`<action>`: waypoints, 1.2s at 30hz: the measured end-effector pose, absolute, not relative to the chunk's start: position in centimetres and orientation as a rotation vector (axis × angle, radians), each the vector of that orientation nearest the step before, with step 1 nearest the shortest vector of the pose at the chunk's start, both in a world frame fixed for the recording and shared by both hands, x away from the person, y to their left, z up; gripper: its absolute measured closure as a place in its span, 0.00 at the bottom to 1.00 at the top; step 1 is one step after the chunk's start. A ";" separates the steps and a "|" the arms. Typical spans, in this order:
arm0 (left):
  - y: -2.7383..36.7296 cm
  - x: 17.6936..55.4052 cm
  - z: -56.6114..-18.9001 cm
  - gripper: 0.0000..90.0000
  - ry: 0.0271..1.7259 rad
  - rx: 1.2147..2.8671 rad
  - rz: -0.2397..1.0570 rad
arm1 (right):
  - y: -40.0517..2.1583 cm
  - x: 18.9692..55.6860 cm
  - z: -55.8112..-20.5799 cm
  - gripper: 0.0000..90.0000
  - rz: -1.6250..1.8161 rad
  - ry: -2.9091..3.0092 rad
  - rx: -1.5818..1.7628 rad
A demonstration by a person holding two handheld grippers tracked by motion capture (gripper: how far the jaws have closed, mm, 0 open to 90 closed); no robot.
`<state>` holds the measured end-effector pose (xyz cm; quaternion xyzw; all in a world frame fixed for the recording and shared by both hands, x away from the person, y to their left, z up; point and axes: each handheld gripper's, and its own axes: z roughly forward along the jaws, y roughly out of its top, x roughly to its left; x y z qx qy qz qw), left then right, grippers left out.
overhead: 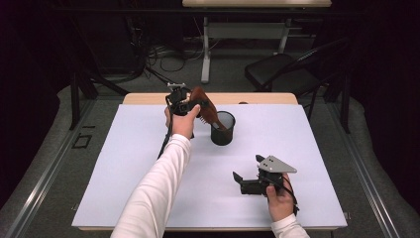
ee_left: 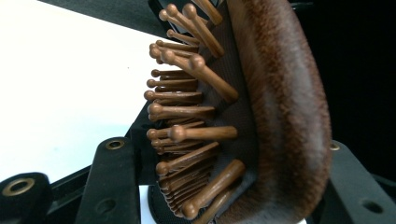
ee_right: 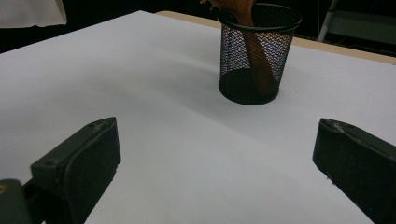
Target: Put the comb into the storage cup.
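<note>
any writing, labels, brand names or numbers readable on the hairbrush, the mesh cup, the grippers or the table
None: no word, label, brand, number or sign can be read.
Wooden hairbrush: plain brown back and pegs, no print.
Black mesh cup: bare mesh, no tag.
Left gripper and right gripper: black jaws and a grey plate, unmarked.
White table sheet: blank.

Left arm stretched far forward in a white sleeve, hand wrapped round the left tool (overhead: 190,105), jaws clamped tight on what they grip; right hand (overhead: 280,198) low and near, resting the right tool (overhead: 247,171) just above the counter, jaws spread wide with nothing between.
</note>
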<state>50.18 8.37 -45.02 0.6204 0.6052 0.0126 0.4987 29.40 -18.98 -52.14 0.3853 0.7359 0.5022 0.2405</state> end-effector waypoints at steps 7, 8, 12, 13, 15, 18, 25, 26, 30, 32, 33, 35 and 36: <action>8.4 50.1 -45.1 0.54 1.462 1.495 0.033 | -19.0 29.4 -52.2 0.01 1.370 2.015 1.053; 8.4 50.1 -45.1 0.54 1.460 1.494 0.037 | -18.9 29.4 -52.2 0.01 1.371 2.015 1.053; 8.5 50.1 -45.3 0.53 1.453 1.489 0.039 | -18.9 29.4 -52.2 0.01 1.371 2.016 1.053; 8.6 50.1 -45.3 0.53 1.451 1.488 0.041 | -18.9 29.4 -52.2 0.01 1.370 2.017 1.056; 8.6 50.1 -45.4 0.53 1.447 1.489 0.045 | -18.9 29.4 -52.2 0.01 1.369 2.018 1.054; 8.6 50.1 -45.4 0.52 1.436 1.495 0.052 | -18.9 29.4 -52.2 0.01 1.368 2.020 1.056; 8.8 50.1 -45.6 0.52 1.416 1.492 0.053 | -18.8 29.4 -52.2 0.01 1.367 2.019 1.056; 8.8 50.1 -45.6 0.52 1.412 1.497 0.056 | -18.8 29.4 -52.2 0.01 1.369 2.019 1.056; 8.8 50.0 -45.8 0.51 1.397 1.491 0.064 | -18.8 29.4 -52.2 0.01 1.370 2.020 1.055; 8.9 50.0 -45.9 0.51 1.397 1.486 0.060 | -18.8 29.4 -52.2 0.01 1.369 2.020 1.057; 8.9 50.0 -45.9 0.51 1.394 1.482 0.060 | -18.8 29.4 -52.2 0.01 1.371 2.020 1.055; 8.9 50.0 -45.9 0.51 1.396 1.481 0.055 | -18.8 29.4 -52.2 0.01 1.368 2.024 1.053; 8.9 50.0 -45.9 0.51 1.394 1.482 0.058 | -18.8 29.4 -52.2 0.01 1.368 2.024 1.054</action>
